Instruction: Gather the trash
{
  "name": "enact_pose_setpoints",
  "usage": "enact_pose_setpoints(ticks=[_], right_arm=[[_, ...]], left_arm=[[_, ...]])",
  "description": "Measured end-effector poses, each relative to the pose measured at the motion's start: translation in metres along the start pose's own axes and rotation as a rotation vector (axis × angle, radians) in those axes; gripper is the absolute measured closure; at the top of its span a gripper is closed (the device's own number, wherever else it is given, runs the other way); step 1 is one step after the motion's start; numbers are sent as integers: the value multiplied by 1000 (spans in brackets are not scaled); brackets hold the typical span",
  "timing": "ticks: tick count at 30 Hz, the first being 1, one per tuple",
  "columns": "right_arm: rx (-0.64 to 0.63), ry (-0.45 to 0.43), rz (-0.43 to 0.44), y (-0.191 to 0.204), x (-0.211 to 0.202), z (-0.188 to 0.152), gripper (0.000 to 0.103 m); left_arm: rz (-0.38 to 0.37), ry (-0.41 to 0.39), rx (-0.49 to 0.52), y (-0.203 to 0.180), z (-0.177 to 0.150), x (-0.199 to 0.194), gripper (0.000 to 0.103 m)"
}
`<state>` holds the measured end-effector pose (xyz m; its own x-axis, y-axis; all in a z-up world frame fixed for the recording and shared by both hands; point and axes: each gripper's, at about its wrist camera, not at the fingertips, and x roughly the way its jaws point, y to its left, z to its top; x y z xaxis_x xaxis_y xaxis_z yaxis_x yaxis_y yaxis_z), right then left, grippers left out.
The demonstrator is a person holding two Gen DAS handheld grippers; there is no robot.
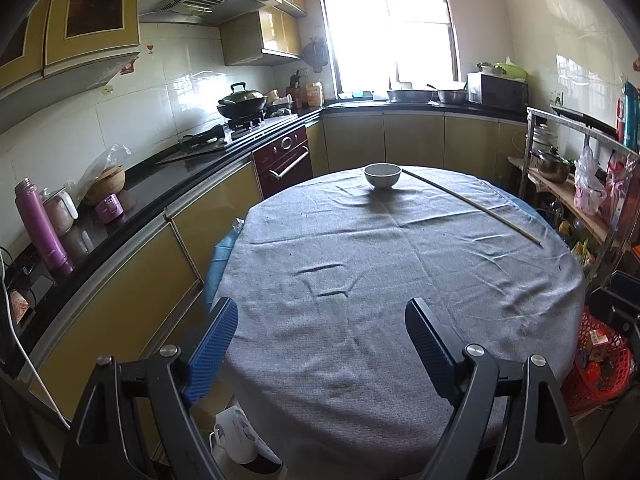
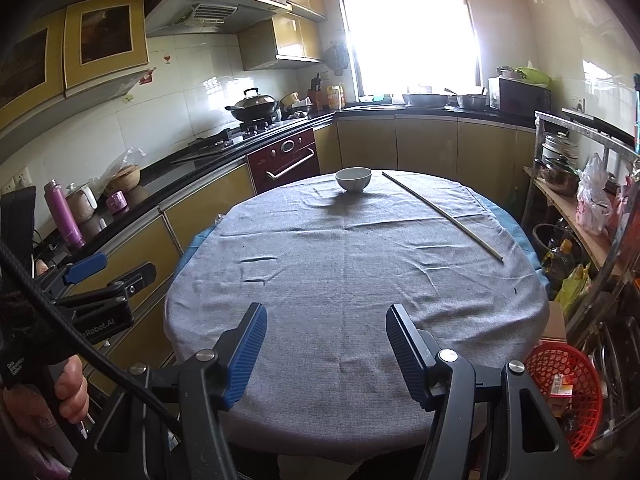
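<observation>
Trash is hard to pick out on the grey-clothed table (image 1: 400, 280) in the left wrist view: only a white bowl (image 1: 382, 175) at the far edge and a long thin stick (image 1: 472, 204) lying aslant toward the right rim rest on the cloth, and neither is plainly refuse. The left tool (image 1: 320, 344) hangs above the near edge with its blue-padded jaws spread wide and nothing between them, aimed down the length of the table, a stance that suits scanning as well as reaching. A red basket (image 1: 600, 368) holding packets sits low to the right, beside the table, and looks the likeliest receptacle. In the right wrist view the right tool (image 2: 326, 346) is likewise spread and empty over the near cloth, with the bowl (image 2: 353, 179) and stick (image 2: 444, 216) well apart from it at the far side. The left tool (image 2: 104, 280) shows at the left edge, gripped by a hand (image 2: 70, 392), level with the table's side. The red basket (image 2: 568, 396) lies just right of the tool. Such a bare cloth fits either litter already gathered into the basket or a search for it in hand; the views do not settle which.
</observation>
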<state>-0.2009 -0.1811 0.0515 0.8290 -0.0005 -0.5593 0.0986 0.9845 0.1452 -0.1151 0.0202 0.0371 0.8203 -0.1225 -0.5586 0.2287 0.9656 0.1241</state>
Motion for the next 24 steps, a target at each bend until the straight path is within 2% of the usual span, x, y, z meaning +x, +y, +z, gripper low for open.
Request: enact_pose_setpoints(ticks=[12, 24], right_arm=[[85, 25, -17, -37, 19, 2, 37], [135, 60, -39, -51, 59, 13, 37]], left_arm=[[-16, 58, 58, -27, 4, 30, 17], [-55, 115, 74, -32, 10, 76, 17]])
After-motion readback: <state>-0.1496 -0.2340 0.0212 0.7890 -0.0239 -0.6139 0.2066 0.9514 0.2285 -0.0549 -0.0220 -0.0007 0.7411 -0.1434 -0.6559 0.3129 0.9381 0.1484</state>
